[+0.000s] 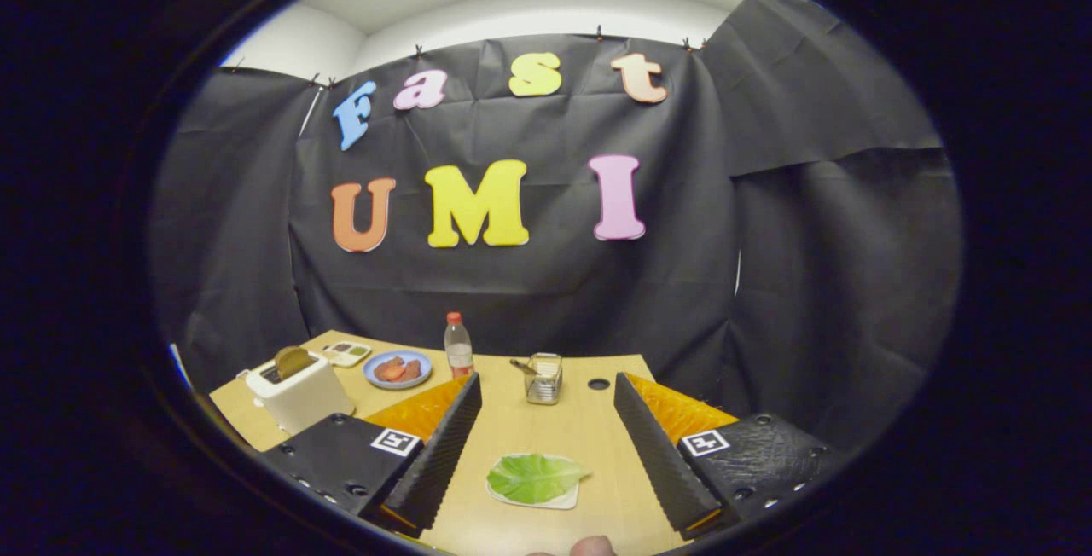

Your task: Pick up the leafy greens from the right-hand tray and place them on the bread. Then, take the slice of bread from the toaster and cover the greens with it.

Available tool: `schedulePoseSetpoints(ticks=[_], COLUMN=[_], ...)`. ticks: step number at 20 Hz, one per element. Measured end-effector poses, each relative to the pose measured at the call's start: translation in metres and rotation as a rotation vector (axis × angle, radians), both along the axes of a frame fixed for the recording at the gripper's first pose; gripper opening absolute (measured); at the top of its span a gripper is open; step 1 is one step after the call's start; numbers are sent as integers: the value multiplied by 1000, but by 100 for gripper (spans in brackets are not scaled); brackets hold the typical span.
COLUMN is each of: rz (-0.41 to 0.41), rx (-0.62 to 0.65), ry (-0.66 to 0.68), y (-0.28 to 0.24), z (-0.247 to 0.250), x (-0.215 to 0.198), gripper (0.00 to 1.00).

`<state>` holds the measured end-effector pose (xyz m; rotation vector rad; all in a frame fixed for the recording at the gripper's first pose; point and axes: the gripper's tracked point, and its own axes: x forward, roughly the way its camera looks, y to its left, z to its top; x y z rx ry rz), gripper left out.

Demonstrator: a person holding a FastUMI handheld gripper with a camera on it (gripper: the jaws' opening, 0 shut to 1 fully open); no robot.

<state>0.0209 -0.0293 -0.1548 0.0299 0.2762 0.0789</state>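
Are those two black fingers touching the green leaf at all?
Apart. In the gripper view the gripper is open, and the green leaf lies on its white slice between the fingers, with bare table showing on both sides.

Gripper (546, 445) fingers spread wide — bare table (580, 432) between them, greens (535, 477) lying flat. Ahead: metal basket (543, 378), bottle (458, 345). Toaster (299, 390) stands left.

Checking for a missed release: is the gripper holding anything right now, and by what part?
Nothing is held. The gripper is open, its fingers wide apart, and the leafy green lies on the bread between them, touching neither.
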Motion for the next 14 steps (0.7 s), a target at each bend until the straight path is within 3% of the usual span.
schedulePoseSetpoints(ticks=[8,14], rz=[4,36], rx=[62,59], ry=[225,342], y=[-32,-33], z=[-171,-253], x=[48,86], gripper=[96,96])
